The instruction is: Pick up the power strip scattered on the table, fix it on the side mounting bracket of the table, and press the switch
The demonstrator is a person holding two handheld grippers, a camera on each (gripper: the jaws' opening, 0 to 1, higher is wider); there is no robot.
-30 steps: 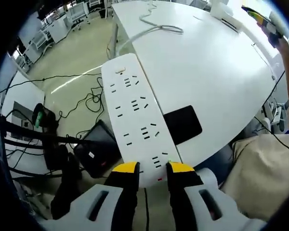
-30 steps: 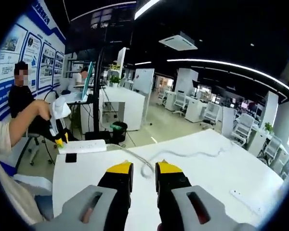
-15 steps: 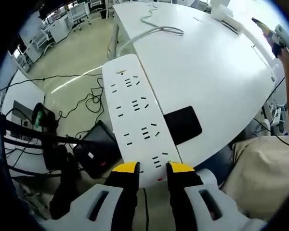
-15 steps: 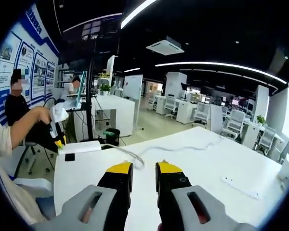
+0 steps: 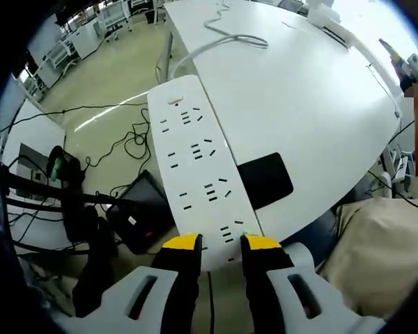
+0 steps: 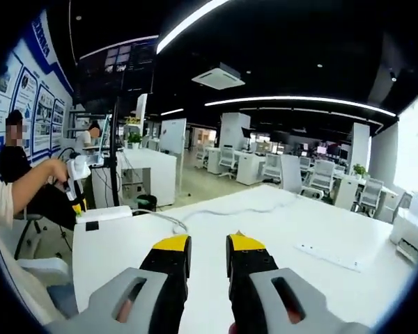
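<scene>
The white power strip (image 5: 195, 160) lies along the left edge of the white table (image 5: 313, 104). My left gripper (image 5: 219, 242) is shut on its near end, by the switch. A black pad (image 5: 266, 179) sits on the table right beside the strip. The strip's white cable (image 5: 226, 38) trails across the far part of the table. My right gripper (image 6: 208, 245) hangs above the table, its jaws a little apart with nothing between them. From there I see the left gripper (image 6: 75, 182) far off at the left, holding the strip (image 6: 111, 212) next to the black pad (image 6: 92, 225).
Below the table edge are a black device (image 5: 136, 219), dark stands and loose cables on the floor. A long thin white bar (image 6: 331, 255) and a white box (image 6: 412, 233) sit on the table's right side. A person's sleeve (image 5: 376, 250) is at lower right.
The right gripper's camera has swung right, bringing more of the table's right side into view. The left gripper and strip have barely moved.
</scene>
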